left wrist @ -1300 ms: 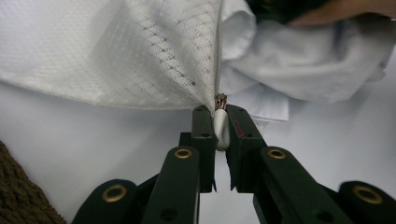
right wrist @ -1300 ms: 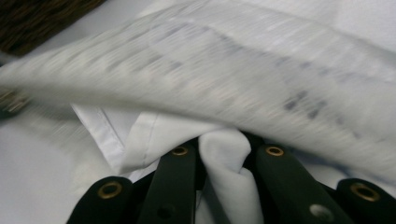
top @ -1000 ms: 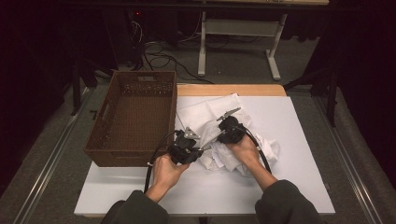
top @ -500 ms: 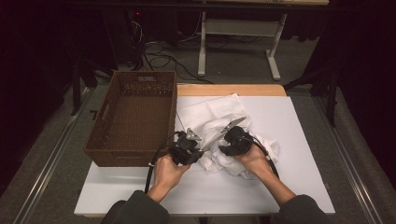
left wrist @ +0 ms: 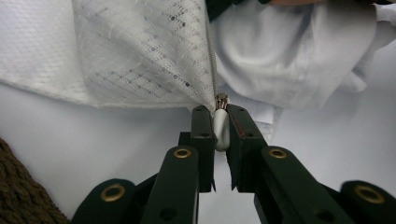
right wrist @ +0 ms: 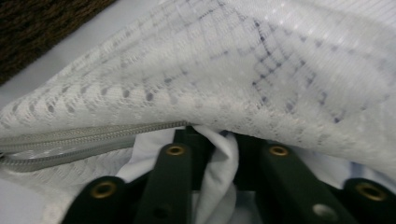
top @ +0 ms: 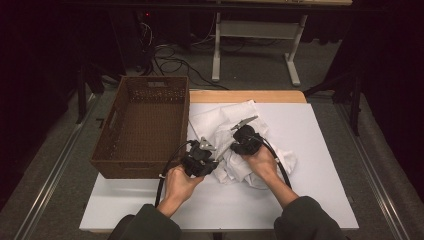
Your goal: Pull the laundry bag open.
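A white mesh laundry bag (top: 220, 120) lies crumpled on the white table (top: 325, 145), with white cloth (top: 250, 167) bunched at its near side. My left gripper (top: 206, 150) is shut on the bag's corner at the end of its grey zipper (left wrist: 211, 56); the left gripper (left wrist: 219, 112) pinches a white tab there. My right gripper (top: 236, 145) reaches under the mesh bag (right wrist: 261, 70) beside the zipper (right wrist: 84, 137). The right gripper (right wrist: 217, 135) has just been closing and now grips a fold of white cloth (right wrist: 219, 177).
A brown wicker basket (top: 140, 125) stands at the table's left, close to my left hand. The table's far edge shows a wooden strip (top: 250, 96). Beyond it on the floor stand white table legs (top: 255, 30) and cables.
My right hand has shifted nearer and lower onto the cloth pile, closer to the left gripper. The left hand has stayed where it was.
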{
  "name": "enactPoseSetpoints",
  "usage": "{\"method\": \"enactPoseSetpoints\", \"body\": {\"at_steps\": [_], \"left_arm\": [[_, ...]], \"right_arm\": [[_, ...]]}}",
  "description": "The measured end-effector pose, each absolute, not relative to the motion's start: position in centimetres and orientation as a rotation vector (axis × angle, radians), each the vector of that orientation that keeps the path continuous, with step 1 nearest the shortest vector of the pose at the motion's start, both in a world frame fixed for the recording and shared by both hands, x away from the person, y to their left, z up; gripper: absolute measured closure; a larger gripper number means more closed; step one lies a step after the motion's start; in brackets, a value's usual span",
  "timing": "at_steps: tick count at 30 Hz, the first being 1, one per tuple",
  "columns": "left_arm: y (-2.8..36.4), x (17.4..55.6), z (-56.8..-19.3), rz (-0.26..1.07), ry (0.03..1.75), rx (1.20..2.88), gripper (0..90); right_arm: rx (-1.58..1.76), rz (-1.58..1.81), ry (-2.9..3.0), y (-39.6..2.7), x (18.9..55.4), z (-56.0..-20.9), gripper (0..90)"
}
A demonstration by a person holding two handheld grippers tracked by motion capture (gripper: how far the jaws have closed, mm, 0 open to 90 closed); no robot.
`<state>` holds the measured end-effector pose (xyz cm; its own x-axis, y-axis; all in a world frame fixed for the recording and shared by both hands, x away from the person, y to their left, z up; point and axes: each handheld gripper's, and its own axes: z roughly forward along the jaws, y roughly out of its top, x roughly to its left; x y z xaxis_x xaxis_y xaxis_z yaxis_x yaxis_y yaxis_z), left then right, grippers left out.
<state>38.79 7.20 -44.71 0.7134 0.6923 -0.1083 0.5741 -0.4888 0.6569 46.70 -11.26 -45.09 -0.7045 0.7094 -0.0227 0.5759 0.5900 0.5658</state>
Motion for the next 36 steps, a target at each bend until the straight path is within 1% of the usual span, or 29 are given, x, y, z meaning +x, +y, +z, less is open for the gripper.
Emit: {"method": "enactPoseSetpoints", "body": {"at_steps": [3, 6, 10, 13, 14, 15, 16, 18, 19, 20, 21, 25, 28, 31, 34, 36], "left_arm": [[7.4, 39.0, -44.8, 0.231, 0.984, 2.23, 81.4], [7.5, 39.3, -45.0, 0.228, 0.997, 2.239, 81.3], [7.3, 39.4, -45.3, 0.225, 1.013, 2.242, 81.2], [7.3, 39.3, -45.1, 0.228, 1.002, 2.234, 81.3], [7.3, 39.2, -45.1, 0.228, 0.999, 2.23, 81.2], [7.3, 39.2, -45.1, 0.226, 0.996, 2.228, 81.2], [7.3, 39.2, -45.1, 0.224, 0.994, 2.229, 81.2], [7.4, 39.3, -45.2, 0.217, 0.99, 2.231, 81.2], [7.3, 39.3, -45.3, 0.21, 0.981, 2.245, 81.2], [7.1, 39.3, -45.6, 0.199, 0.981, 2.259, 81.2], [6.9, 39.3, -45.8, 0.199, 0.977, 2.28, 81.2], [6.5, 39.1, -45.9, 0.199, 0.969, 2.299, 81.5], [6.6, 39.1, -45.7, 0.205, 0.962, 2.294, 81.7], [7.0, 39.4, -45.8, 0.21, 0.976, 2.302, 81.8], [7.2, 39.5, -45.9, 0.232, 0.988, 2.305, 81.6], [7.1, 39.5, -46.0, 0.237, 0.988, 2.307, 81.4]], "right_arm": [[1.018, 0.807, 2.586, -11.7, 45.8, -44.5, 59.3], [0.925, 0.8, 2.559, -12.4, 43.6, -43.0, 48.4], [0.874, 0.815, 2.583, -13.4, 41.5, -42.4, 43.1], [0.887, 0.738, 2.628, -13.1, 41.6, -43.6, 39.7], [0.874, 0.715, 2.639, -12.8, 42.0, -44.2, 40.6], [0.873, 0.7, 2.657, -12.5, 42.4, -44.8, 44.7], [0.873, 0.681, 2.666, -12.3, 42.6, -45.1, 51.6], [0.782, 0.632, 2.622, -11.7, 43.0, -45.7, 70.0], [0.772, 0.644, 2.604, -11.5, 43.2, -45.8, 76.7], [0.776, 0.662, 2.598, -11.4, 43.3, -45.6, 81.8], [0.761, 0.689, 2.575, -11.4, 43.3, -45.3, 84.0], [0.772, 0.7, 2.512, -11.2, 43.4, -44.4, 85.4], [0.799, 0.689, 2.471, -11.2, 44.3, -44.0, 85.4], [0.831, 0.63, 2.424, -10.8, 45.5, -45.2, 84.5], [0.885, 0.604, 2.45, -10.5, 46.1, -46.1, 78.6], [0.888, 0.627, 2.483, -10.5, 45.8, -45.9, 70.5]]}}
